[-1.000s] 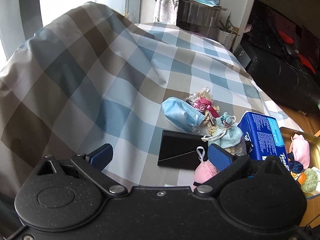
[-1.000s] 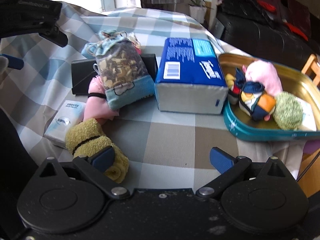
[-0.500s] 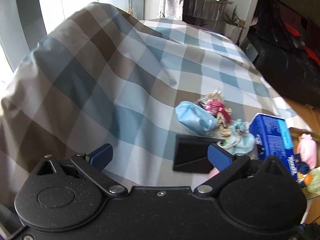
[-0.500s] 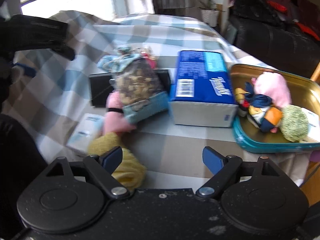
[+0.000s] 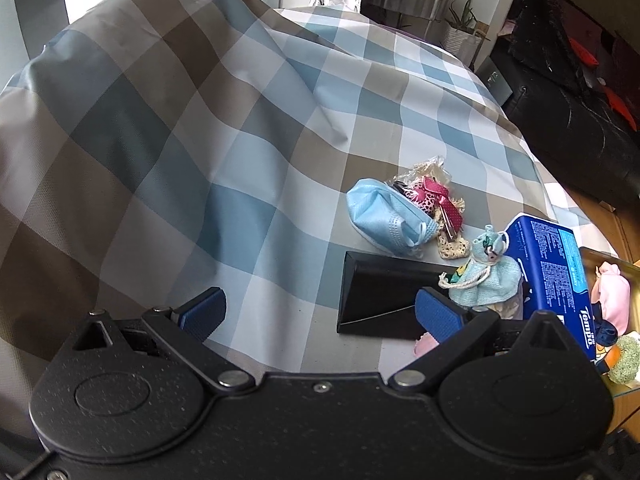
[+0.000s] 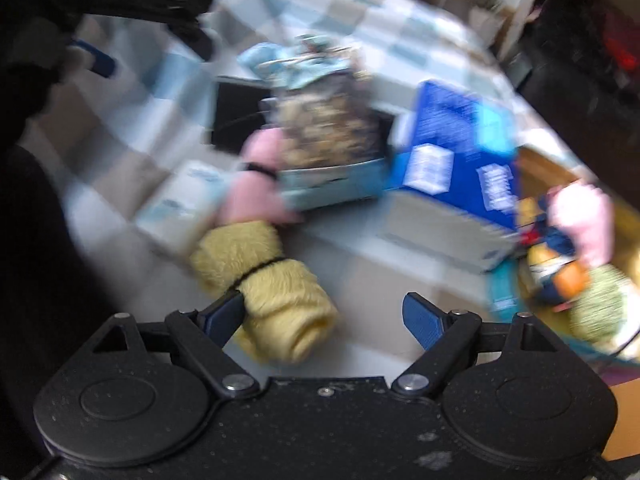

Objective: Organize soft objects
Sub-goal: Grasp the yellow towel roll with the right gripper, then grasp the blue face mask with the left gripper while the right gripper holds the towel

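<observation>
A rolled yellow towel point(image 6: 276, 292) tied with a black band lies on the checked cloth, between the jaws of my open right gripper point(image 6: 324, 316) and against its left finger. Behind it lie a pink roll point(image 6: 256, 184), a patterned pouch point(image 6: 332, 140) and a blue tissue pack point(image 6: 460, 152). A gold tray point(image 6: 624, 216) at the right holds several soft toys. My left gripper point(image 5: 320, 312) is open and empty above the cloth. Ahead of it lie a blue face mask point(image 5: 384, 216), a black wallet point(image 5: 384, 296) and a small knitted doll point(image 5: 486, 276).
A small white tissue packet point(image 6: 180, 200) lies left of the pink roll. The checked cloth point(image 5: 200, 140) rises in a big hump at the left. A black sofa point(image 5: 580, 120) stands at the far right. The right wrist view is blurred by motion.
My right gripper has moved forward and left, so the yellow towel now sits between its jaws. My left gripper has drawn back and left, away from the objects.
</observation>
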`<state>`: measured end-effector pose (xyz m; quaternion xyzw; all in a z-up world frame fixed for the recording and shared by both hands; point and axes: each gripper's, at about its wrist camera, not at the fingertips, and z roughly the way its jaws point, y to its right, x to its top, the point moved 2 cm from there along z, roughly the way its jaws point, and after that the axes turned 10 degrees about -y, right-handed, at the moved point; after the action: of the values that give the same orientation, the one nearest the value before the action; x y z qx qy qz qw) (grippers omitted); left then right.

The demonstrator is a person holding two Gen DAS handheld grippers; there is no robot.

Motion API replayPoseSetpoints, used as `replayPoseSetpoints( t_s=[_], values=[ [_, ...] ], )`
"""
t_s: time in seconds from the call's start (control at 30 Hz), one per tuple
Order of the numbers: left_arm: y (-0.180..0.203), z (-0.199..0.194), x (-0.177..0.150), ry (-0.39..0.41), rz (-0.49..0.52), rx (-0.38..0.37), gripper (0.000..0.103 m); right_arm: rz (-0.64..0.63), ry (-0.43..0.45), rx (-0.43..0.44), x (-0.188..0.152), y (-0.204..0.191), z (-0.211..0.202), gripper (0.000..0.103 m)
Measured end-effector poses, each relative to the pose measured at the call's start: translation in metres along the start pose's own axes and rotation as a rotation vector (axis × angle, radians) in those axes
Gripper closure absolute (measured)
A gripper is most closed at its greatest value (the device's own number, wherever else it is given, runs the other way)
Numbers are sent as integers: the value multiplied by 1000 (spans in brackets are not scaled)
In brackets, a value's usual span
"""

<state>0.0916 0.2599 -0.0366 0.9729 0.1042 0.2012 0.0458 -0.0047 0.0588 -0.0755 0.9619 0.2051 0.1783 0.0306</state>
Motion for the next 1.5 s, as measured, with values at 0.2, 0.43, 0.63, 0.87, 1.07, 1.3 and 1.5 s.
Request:
replayPoseSetpoints(
  t_s=[0.2,0.43,0.63,0.87,1.07,1.3,1.5],
  values=[
    [-3,2,1,-11,-13,-13,5,136,38,-124,1,31,-10,19],
    [-8,4,2,-26,-45,-41,5,260,47,111,2,12,-15,18],
    [-9,4,2,-27,-51,-45,5,283,-14,138,23,-12,8,12],
    [-10,5,2,-29,-51,-48,5,327,-97,145,40,-12,36,18],
    [-10,6,1,-34,-49,-50,5,333,-105,189,37,-1,37,46],
    [-6,10,-1,-59,-31,-35,5,298,-67,185,29,18,15,51],
    [-6,12,0,-82,-29,-31,5,263,-32,191,23,34,-6,52]
  ],
)
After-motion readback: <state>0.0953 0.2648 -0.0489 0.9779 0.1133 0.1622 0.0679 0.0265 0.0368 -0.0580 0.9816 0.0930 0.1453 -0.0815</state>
